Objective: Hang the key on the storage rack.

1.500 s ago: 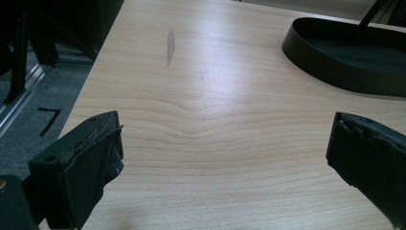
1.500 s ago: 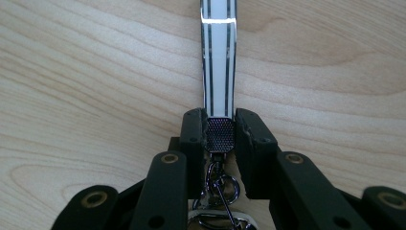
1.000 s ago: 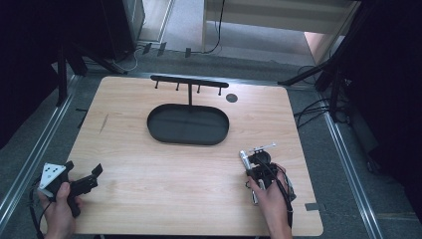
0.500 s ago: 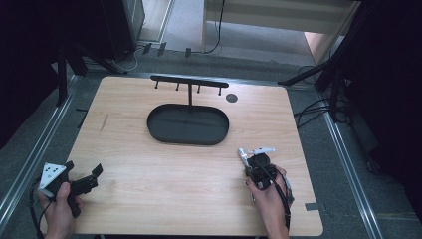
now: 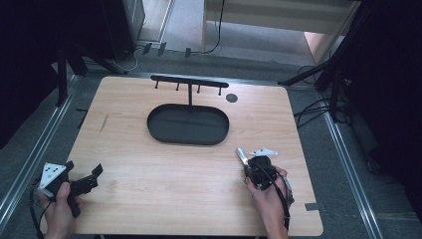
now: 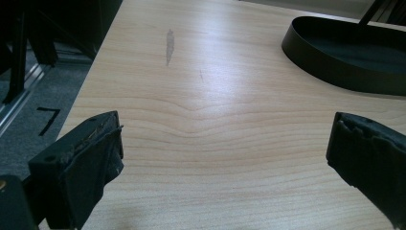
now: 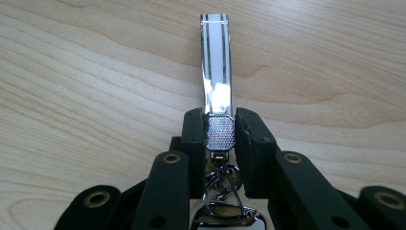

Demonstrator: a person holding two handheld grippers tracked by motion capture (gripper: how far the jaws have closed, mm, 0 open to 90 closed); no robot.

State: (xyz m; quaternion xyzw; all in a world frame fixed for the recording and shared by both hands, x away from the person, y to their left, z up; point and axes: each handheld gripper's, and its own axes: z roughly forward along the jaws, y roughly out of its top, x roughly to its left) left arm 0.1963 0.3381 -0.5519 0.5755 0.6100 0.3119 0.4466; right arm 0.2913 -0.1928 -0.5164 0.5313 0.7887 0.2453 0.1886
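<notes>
A keychain with a shiny silver strap, a jewelled octagonal clasp and a metal ring hangs in my right gripper, whose jaws are shut on the clasp. From above, the right gripper sits over the table's front right, the silver strap pointing toward the tray. A black oval tray with a black hook rack behind it stands at the table's middle back. My left gripper is open at the front left corner, its jaws wide apart over bare wood.
The wooden table has a grey smudge near its left edge and a dark round hole at the back right. Metal rails and cables run along the floor on both sides. The tray's rim lies ahead-right of the left gripper.
The right gripper with the keychain has shifted slightly forward and left, lowering toward the table. The left gripper has stayed put.
</notes>
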